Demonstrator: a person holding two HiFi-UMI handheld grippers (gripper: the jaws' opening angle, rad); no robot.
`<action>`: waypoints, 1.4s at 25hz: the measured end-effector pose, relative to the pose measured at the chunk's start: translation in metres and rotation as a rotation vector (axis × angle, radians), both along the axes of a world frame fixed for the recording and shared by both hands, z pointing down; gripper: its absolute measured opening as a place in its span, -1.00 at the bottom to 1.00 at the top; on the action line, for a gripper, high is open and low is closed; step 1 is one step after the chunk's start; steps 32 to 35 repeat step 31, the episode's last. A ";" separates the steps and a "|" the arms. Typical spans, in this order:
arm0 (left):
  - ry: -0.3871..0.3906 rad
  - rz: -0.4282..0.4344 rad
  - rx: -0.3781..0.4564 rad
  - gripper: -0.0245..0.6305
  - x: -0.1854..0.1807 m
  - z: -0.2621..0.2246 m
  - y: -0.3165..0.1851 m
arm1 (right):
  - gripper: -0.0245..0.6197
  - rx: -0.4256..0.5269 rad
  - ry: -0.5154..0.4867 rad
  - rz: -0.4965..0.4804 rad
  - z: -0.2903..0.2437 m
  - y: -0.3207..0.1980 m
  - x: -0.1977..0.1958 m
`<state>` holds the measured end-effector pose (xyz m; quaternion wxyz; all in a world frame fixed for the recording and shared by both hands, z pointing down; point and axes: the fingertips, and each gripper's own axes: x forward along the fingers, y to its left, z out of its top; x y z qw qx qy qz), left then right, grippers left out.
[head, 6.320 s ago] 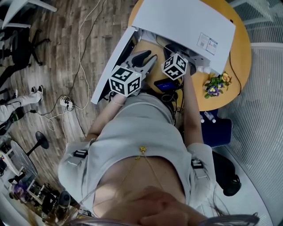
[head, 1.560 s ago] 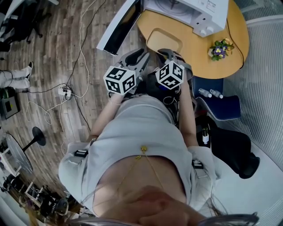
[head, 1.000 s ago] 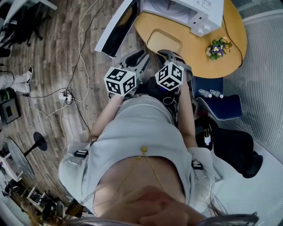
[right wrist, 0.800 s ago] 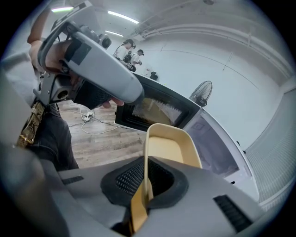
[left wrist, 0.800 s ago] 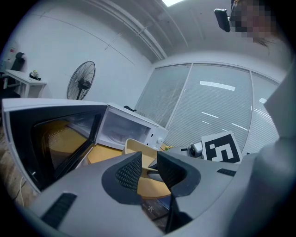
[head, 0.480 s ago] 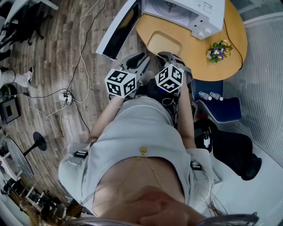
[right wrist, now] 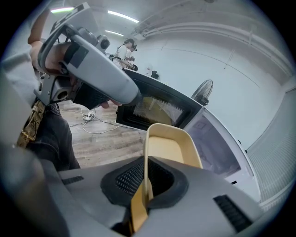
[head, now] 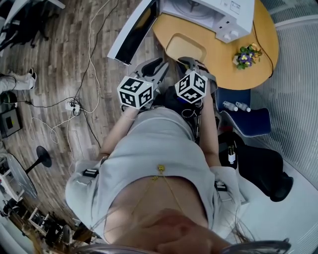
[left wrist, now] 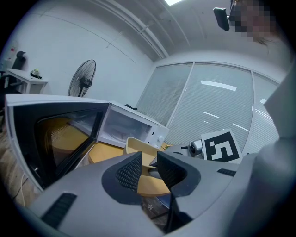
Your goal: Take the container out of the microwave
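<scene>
**Head view:** the container [head: 185, 48] was seen just ahead of the right tool [head: 188, 63], over the round worktop [head: 218, 54] and already outside the microwave [head: 213, 12]. The door [head: 130, 31] was swung wide, presumably to clear the way out. The left tool [head: 158, 68] was held alongside.

**Left gripper view:** the 2 jaws of the left tool [left wrist: 149, 165] were parted with nothing between them. It was apparently parked clear as a spare.

**Right gripper view:** the right tool [right wrist: 147, 178] was pinched on the nearest rim of the container [right wrist: 172, 149], a thin edge suited to a 1-tool carry.
</scene>
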<state>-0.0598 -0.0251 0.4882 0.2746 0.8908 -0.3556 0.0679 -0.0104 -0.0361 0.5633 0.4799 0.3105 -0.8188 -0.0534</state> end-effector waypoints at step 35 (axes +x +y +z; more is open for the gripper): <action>-0.003 -0.014 -0.015 -0.56 -0.002 0.007 -0.004 | -0.83 -0.040 0.021 -0.019 0.011 -0.001 0.002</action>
